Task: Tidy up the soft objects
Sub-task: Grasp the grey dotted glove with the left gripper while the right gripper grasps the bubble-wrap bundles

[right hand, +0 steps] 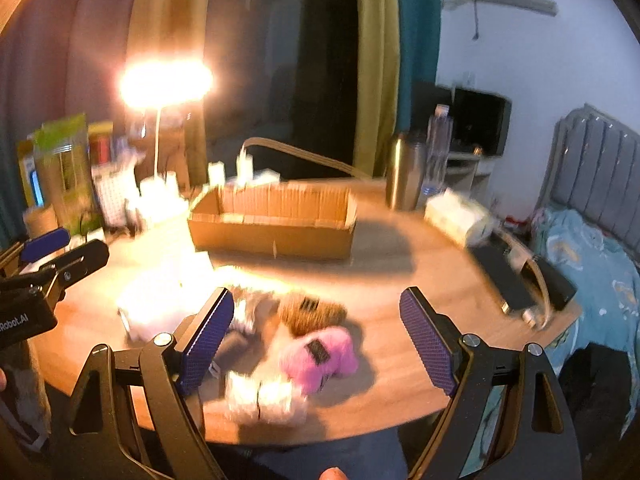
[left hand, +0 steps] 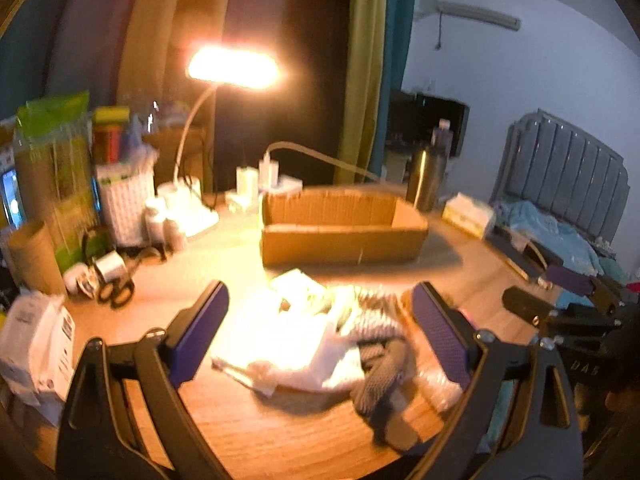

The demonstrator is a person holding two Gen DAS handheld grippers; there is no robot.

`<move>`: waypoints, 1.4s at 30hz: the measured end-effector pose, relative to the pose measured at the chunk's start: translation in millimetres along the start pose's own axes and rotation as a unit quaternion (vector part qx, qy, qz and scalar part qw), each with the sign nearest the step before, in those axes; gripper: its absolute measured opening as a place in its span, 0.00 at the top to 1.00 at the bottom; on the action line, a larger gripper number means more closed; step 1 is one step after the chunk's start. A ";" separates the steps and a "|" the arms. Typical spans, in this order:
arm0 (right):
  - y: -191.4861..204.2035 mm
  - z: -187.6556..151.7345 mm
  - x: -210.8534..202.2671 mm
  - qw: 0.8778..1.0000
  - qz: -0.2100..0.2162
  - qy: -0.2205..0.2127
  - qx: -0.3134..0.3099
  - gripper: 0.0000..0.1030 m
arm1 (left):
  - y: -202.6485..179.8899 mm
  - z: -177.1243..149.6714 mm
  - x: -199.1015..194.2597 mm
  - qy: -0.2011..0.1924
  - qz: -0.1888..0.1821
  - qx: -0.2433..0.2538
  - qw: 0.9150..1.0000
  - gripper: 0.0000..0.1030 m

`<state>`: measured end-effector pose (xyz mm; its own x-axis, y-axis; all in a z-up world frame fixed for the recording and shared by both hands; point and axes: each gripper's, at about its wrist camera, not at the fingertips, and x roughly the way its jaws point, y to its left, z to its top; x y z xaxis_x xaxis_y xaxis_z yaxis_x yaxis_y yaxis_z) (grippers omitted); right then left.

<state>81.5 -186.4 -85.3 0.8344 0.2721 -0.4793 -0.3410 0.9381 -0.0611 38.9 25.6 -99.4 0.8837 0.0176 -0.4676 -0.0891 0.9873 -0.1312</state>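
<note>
A heap of soft things lies on the round wooden table (left hand: 248, 432): white cloth (left hand: 280, 344) and a grey knitted piece (left hand: 380, 376) in the left wrist view. The right wrist view shows a pink plush (right hand: 320, 356), a brown plush (right hand: 312, 312) and a white fluffy piece (right hand: 264, 396). An open cardboard box (left hand: 344, 224) (right hand: 276, 220) stands behind the heap. My left gripper (left hand: 320, 320) is open, hovering above the white cloth. My right gripper (right hand: 316, 328) is open over the plush pile with nothing held. The left gripper (right hand: 64, 252) also shows at the right view's left edge.
A lit desk lamp (left hand: 234, 68) glares at the back. Cluttered packs, cardboard tubes and scissors (left hand: 116, 292) crowd the table's left side. A steel flask (right hand: 402, 172), a bottle and a tissue box (left hand: 468, 214) stand behind the box. Dark cases (right hand: 520, 280) lie right; a bed (right hand: 592, 264) is beyond.
</note>
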 end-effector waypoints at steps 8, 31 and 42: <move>8.2 -39.0 39.9 0.997 0.027 0.074 -0.006 0.15 | 0.2 -31.1 29.8 0.058 -0.002 0.011 0.998 0.09; 2.2 -68.3 73.6 0.984 0.111 0.140 0.004 0.48 | -45.4 -48.3 71.1 0.137 -0.018 0.083 0.987 0.10; -39.8 -64.8 71.4 0.987 0.104 0.114 0.044 0.53 | -84.7 -49.6 92.6 0.154 -0.018 0.151 0.976 0.24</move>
<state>126.6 -218.1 -173.8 0.6278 0.4148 -0.6587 -0.4471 0.8848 0.1310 105.5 -64.2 -174.9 0.7002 -0.0199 -0.7136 0.1200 0.9887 0.0902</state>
